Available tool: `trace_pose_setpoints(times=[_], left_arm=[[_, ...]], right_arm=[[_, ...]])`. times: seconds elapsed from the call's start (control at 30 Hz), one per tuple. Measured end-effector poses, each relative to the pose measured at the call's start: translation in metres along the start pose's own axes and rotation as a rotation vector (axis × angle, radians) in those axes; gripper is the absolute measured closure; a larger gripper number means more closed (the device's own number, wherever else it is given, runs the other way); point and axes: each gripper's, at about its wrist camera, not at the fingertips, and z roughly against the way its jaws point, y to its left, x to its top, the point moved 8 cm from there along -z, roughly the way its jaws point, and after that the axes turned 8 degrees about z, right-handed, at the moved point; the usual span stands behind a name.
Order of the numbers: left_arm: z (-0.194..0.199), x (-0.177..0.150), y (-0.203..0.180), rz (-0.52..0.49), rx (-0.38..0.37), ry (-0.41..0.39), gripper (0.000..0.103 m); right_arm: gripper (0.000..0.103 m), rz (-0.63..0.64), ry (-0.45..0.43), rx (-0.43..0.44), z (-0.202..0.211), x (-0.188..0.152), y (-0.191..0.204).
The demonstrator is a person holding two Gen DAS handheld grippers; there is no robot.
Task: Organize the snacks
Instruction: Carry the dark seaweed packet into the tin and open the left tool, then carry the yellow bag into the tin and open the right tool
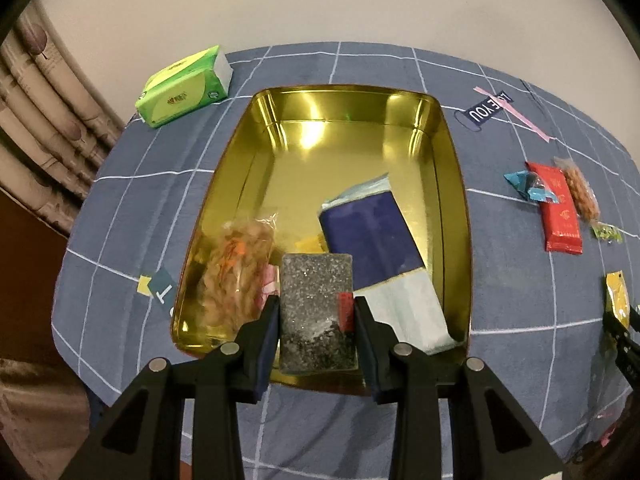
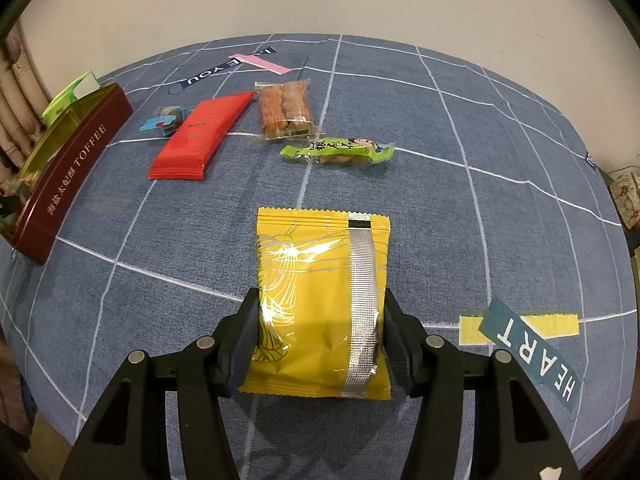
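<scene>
The left gripper clenches a speckled grey packet over the gold tin, at six o'clock; the right gripper grasps a yellow packet.

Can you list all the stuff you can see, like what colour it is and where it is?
tin box: 1, gold inside, dark red outside, on the cloth
grey speckled packet: 1, held over the tin's near edge
blue and white packet: 1, inside the tin
clear bag of pale snacks: 1, inside the tin, left side
yellow packet: 1, gripped, low over the cloth
red packet: 1, on the cloth
clear pack of orange biscuits: 1, beside the red packet
green wrapped snack: 1, on the cloth
small blue wrapped sweet: 1, by the red packet
green tissue pack: 1, behind the tin
checked cloth: 1, blue
left hand-held gripper: 1, black
right hand-held gripper: 1, black
</scene>
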Motion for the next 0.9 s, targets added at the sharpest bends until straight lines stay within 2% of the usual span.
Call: trace_pose_setpoints(times=[0.3,0.53,0.67,0.77,0.9], left_arm=[[-0.013,-0.011,0.005,-0.011,0.019,0.035,0.067],[-0.011,-0.013,0.004,-0.016,0.038,0.026,0.066],[-0.007,-0.009,0.008,-0.009,0.058,0.005,0.059],[0.002,-0.007,0.008,-0.010,0.035,-0.020,0.049],[0.014,-0.006,0.008,-0.004,0.009,-0.048,0.046]], right_arm=[[0.050,-0.008,0.007,-0.003,0.000,-0.001,0.000],[0.050,-0.020,0.017,-0.009,0.000,-0.001,-0.001],[0.051,-0.029,0.022,-0.015,0.001,-0.001,-0.001],[0.051,-0.038,0.028,-0.020,0.001,-0.001,-0.001],[0.052,-0.056,0.039,-0.024,0.002,-0.001,-0.001]])
